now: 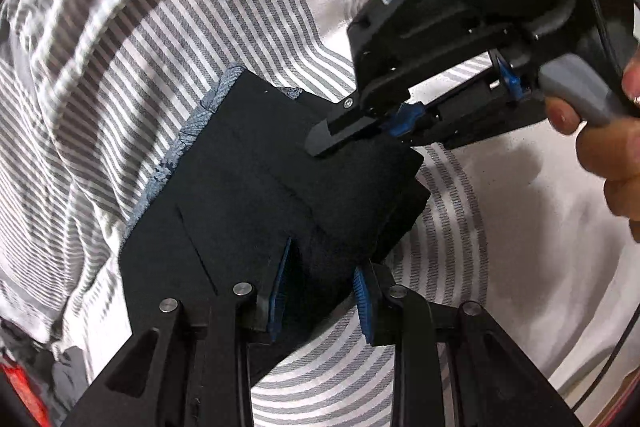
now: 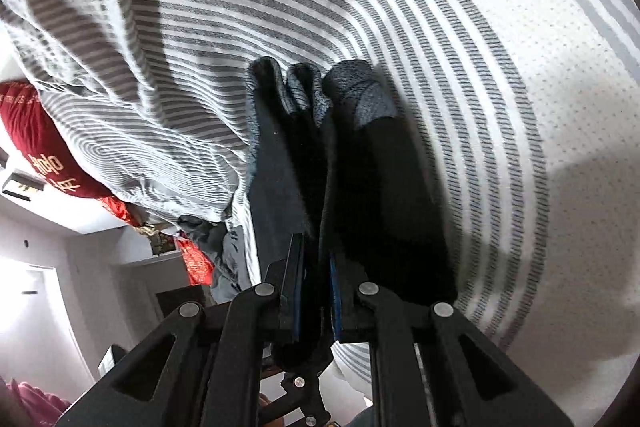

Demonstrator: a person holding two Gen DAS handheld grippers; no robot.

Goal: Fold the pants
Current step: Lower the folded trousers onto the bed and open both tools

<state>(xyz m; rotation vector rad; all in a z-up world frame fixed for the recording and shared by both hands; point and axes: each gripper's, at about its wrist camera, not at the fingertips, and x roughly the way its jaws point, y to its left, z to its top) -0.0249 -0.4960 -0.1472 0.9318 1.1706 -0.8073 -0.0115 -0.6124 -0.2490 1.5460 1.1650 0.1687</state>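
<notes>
The dark pants (image 1: 256,179) lie folded into a thick bundle over a grey-and-white striped bed cover (image 1: 132,39), with a lighter blue-grey lining along their left edge. My left gripper (image 1: 322,269) points down and is shut on the bundle's near end, dark cloth bunched between its blue pads. The right gripper (image 1: 320,143), held by a hand (image 1: 608,143), is clamped on the bundle's far right corner. In the right wrist view the pants (image 2: 360,163) stretch away from the right gripper (image 2: 318,255), whose jaws pinch the dark cloth; rounded folds show at the far end.
A rumpled striped duvet (image 2: 120,75) piles up to the left. A red cushion (image 2: 44,151) and other clothes (image 2: 208,231) lie by the bed's edge, with a white wall and door beyond. A cable (image 1: 616,355) runs at the right.
</notes>
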